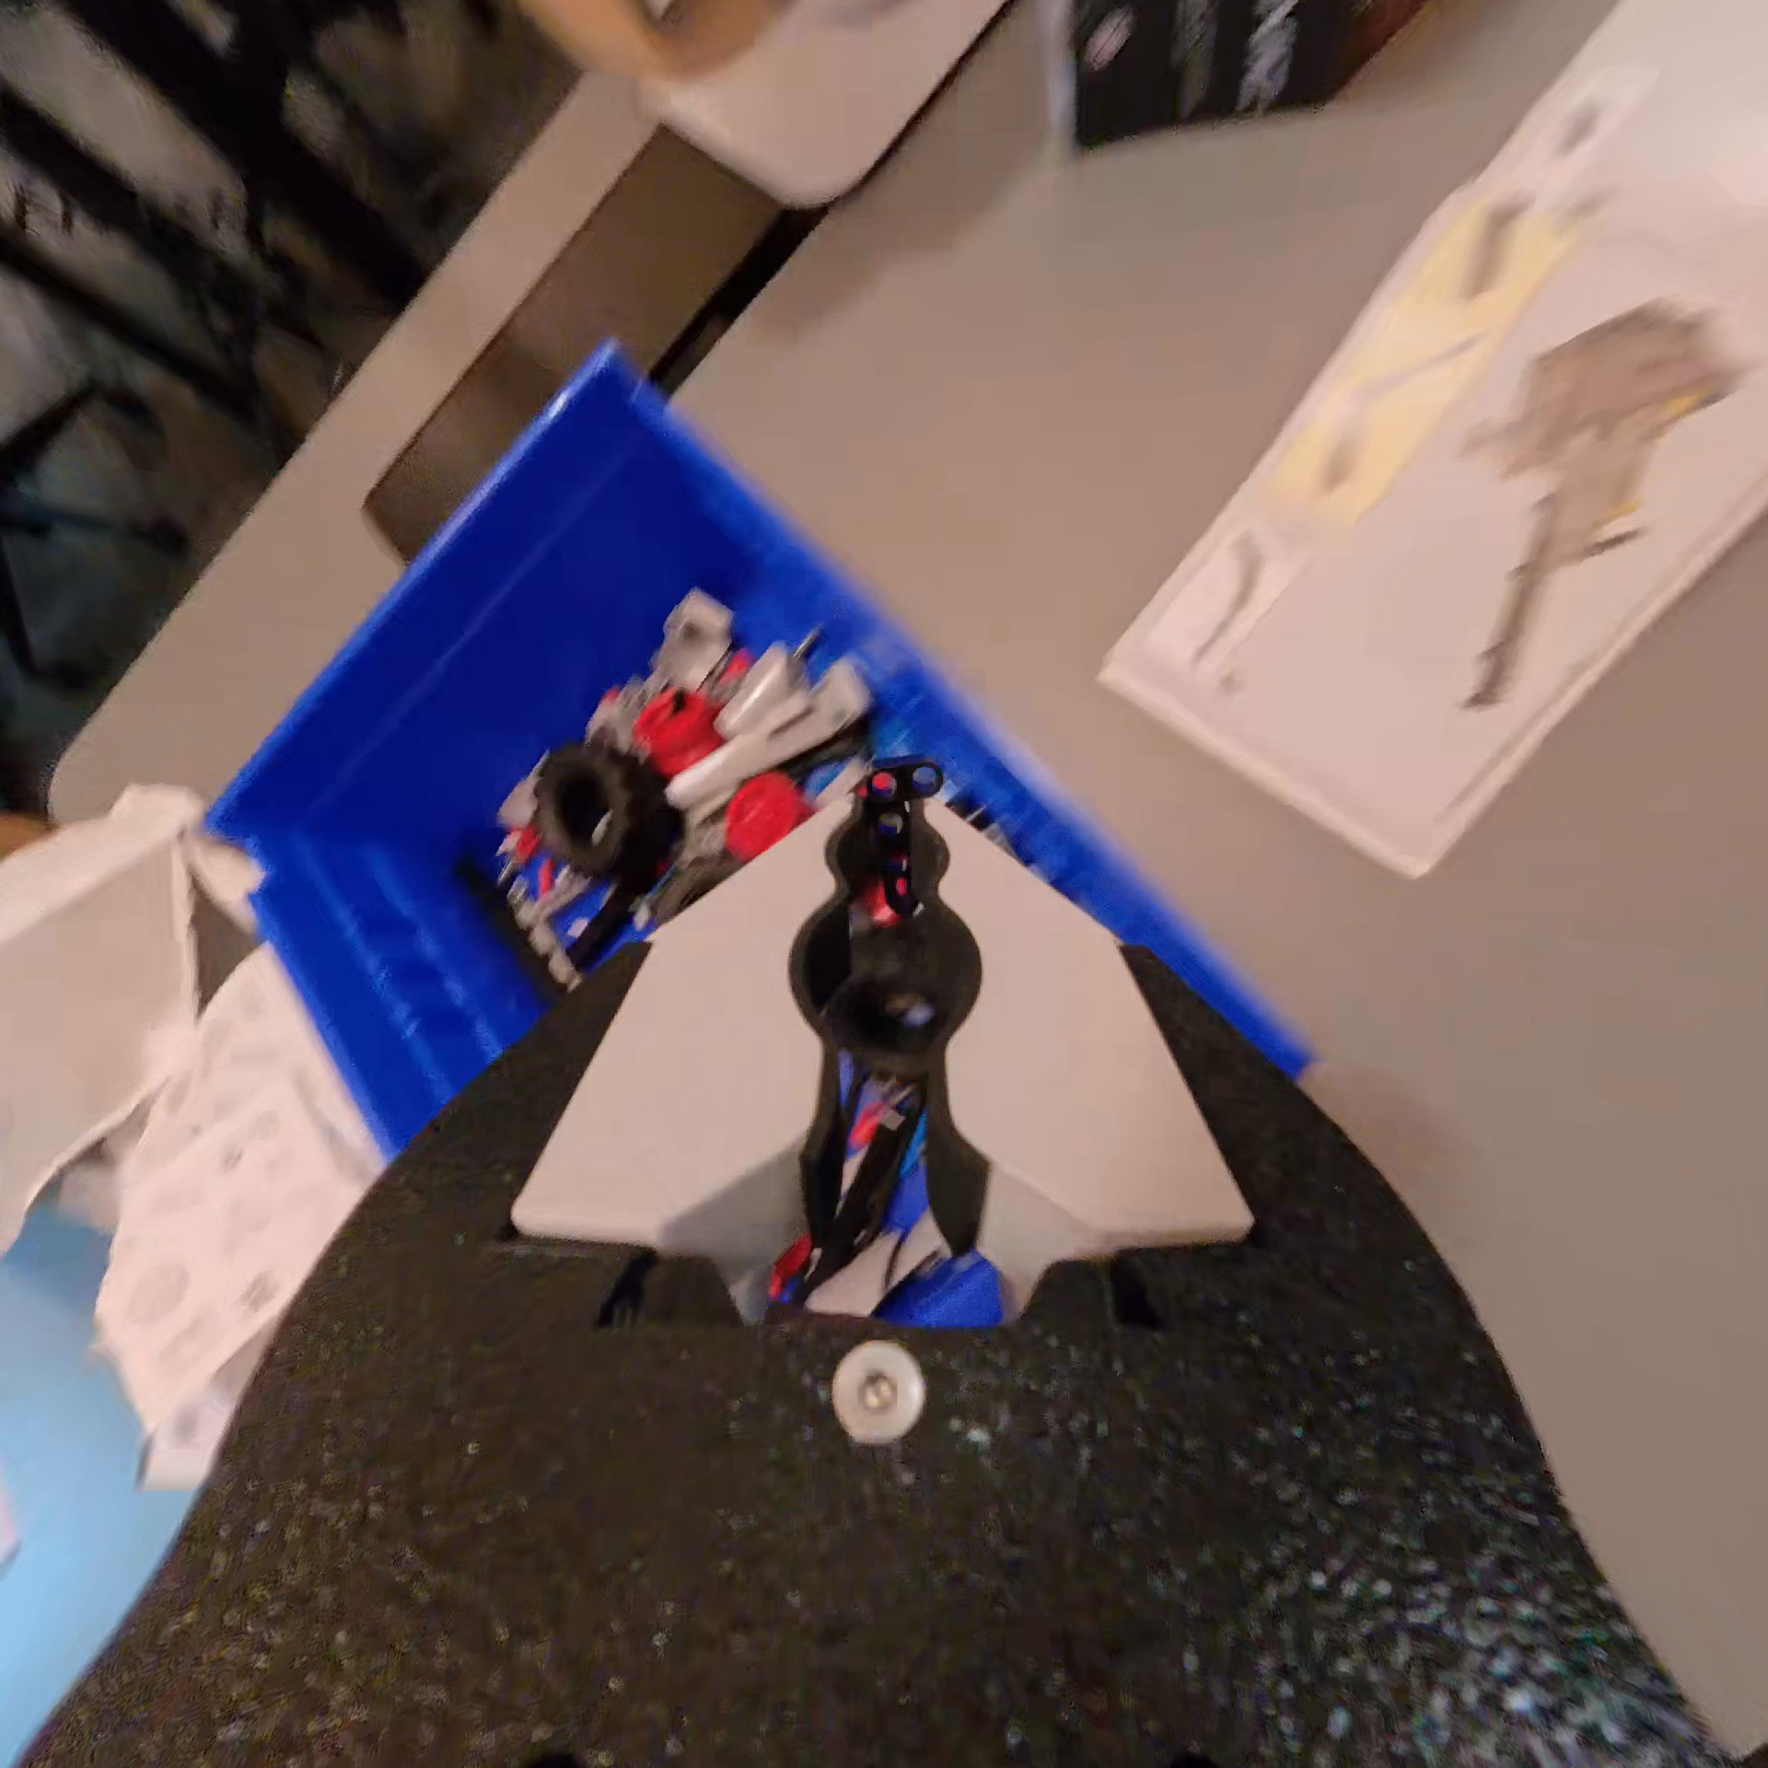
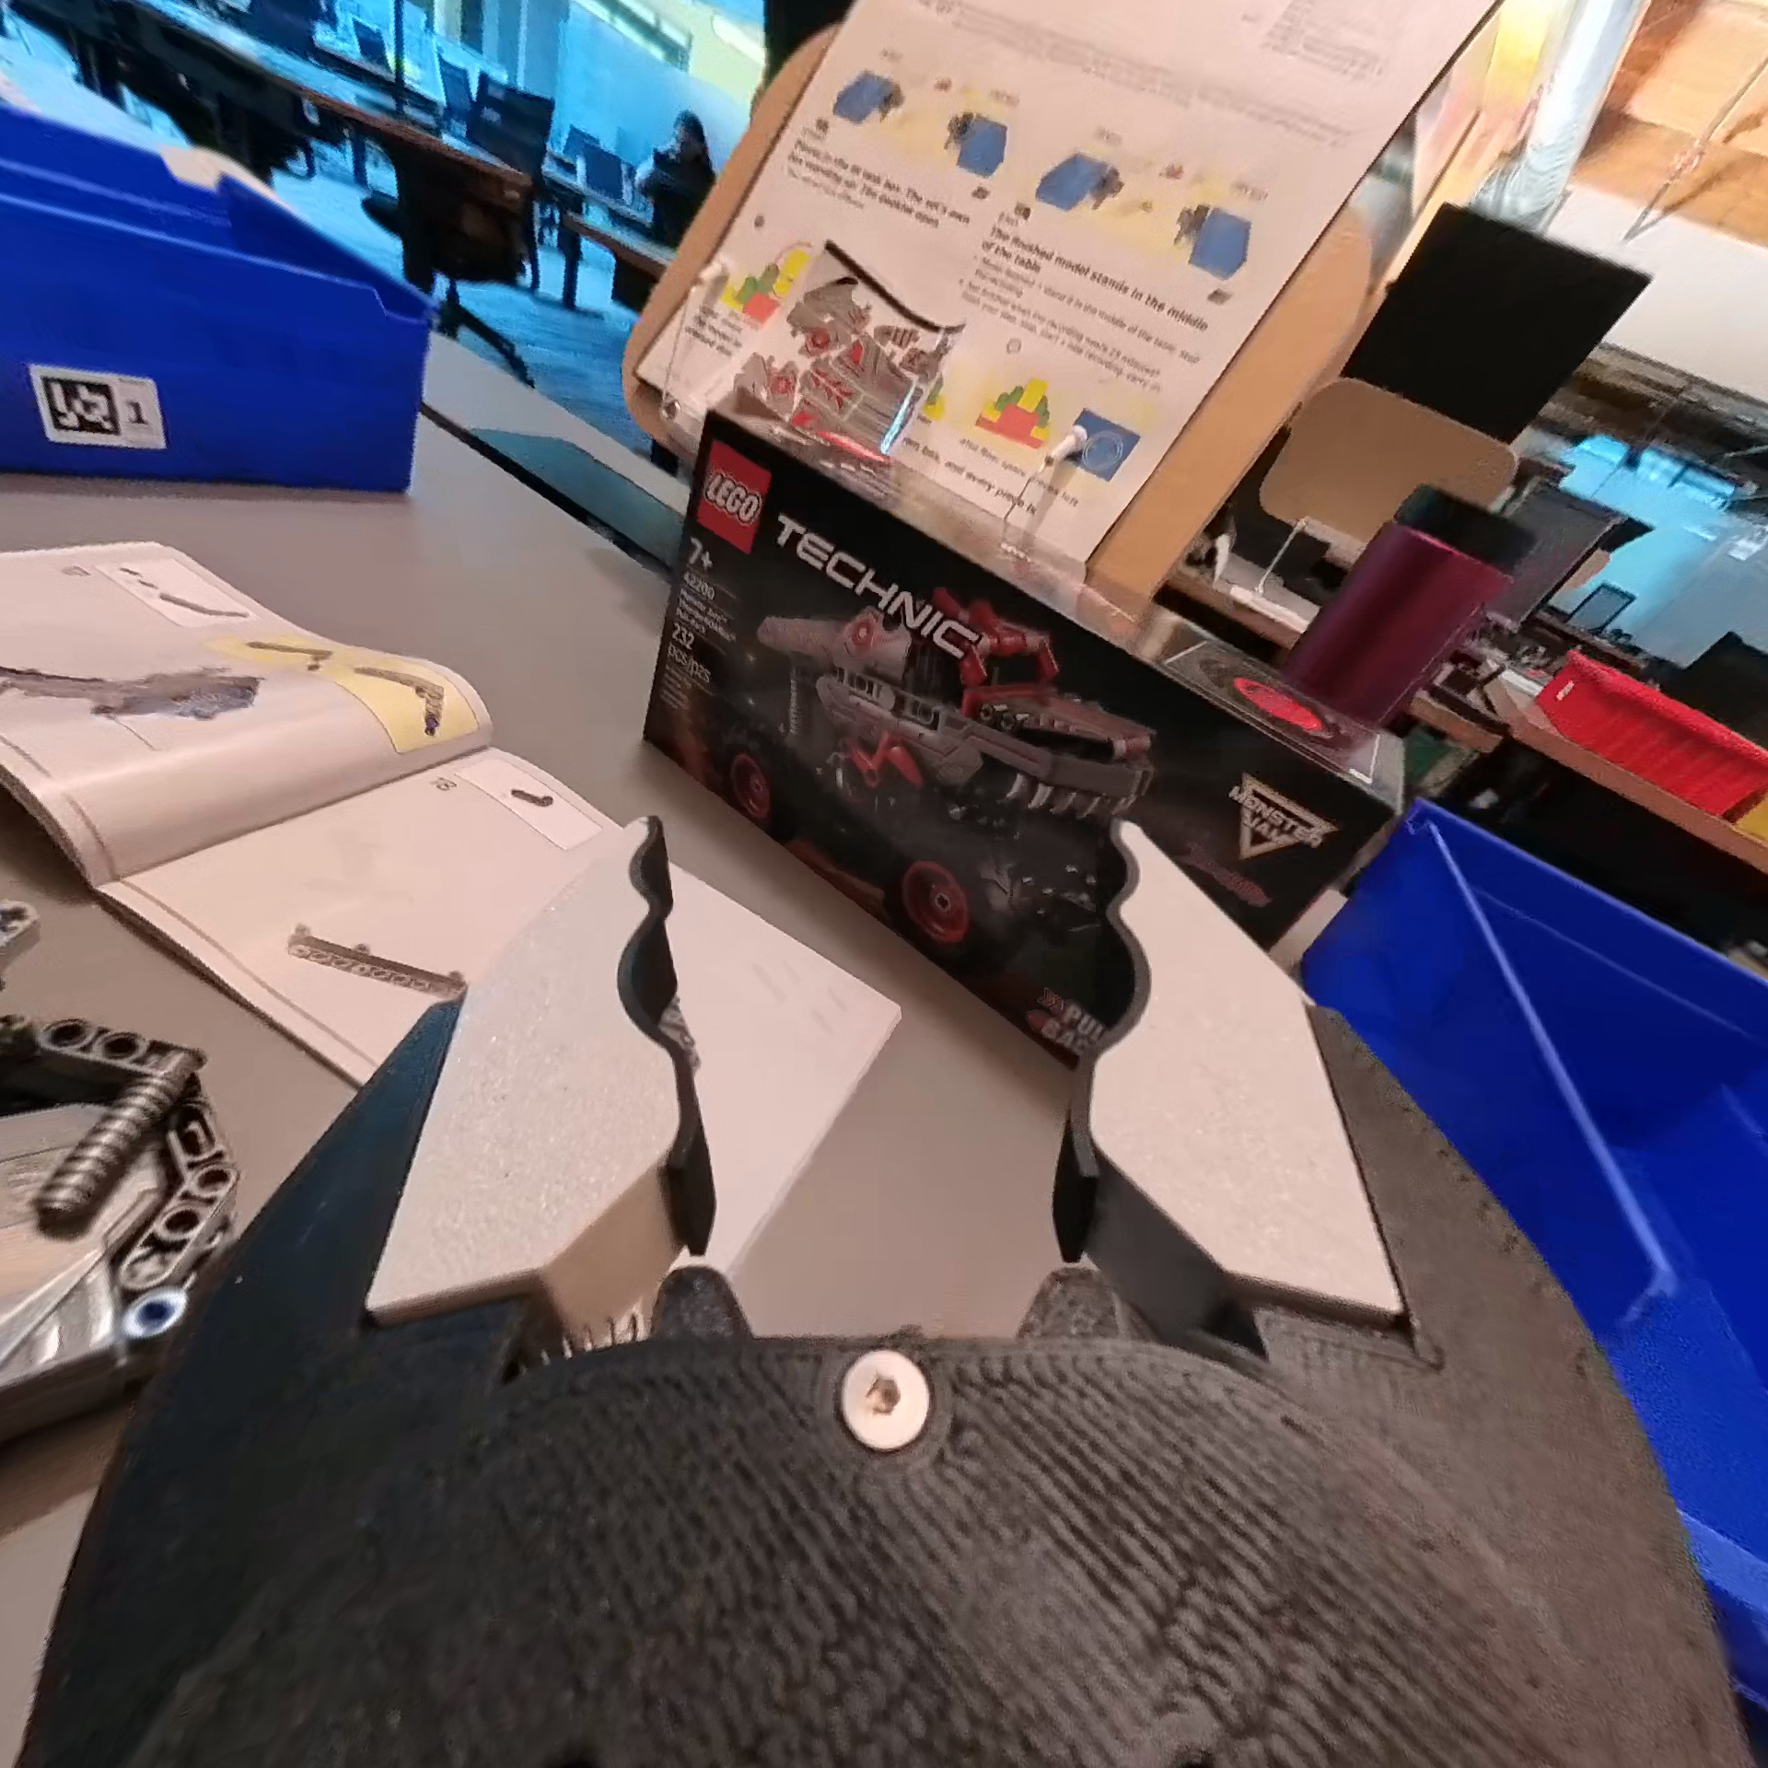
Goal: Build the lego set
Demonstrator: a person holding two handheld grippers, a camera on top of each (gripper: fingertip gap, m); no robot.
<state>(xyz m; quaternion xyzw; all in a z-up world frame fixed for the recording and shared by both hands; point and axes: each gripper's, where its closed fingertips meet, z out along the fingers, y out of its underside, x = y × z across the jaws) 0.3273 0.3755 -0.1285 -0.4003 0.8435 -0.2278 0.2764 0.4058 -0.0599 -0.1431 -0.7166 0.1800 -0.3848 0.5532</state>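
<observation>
The black lego set box (image 2: 957, 765) carries the most print: a red square logo at its upper left corner, white lettering across the top, small numerals under the logo and a triangular emblem toward its right end. Behind the box, a leaning board (image 2: 1005, 239) holds a sheet of printed paragraphs. Left of the box, an open booklet (image 2: 287, 765) shows small page numbers. Farther left, a blue bin (image 2: 239, 316) bears a white code label (image 2: 96, 409). In the left wrist view nothing is sharp enough to read.
</observation>
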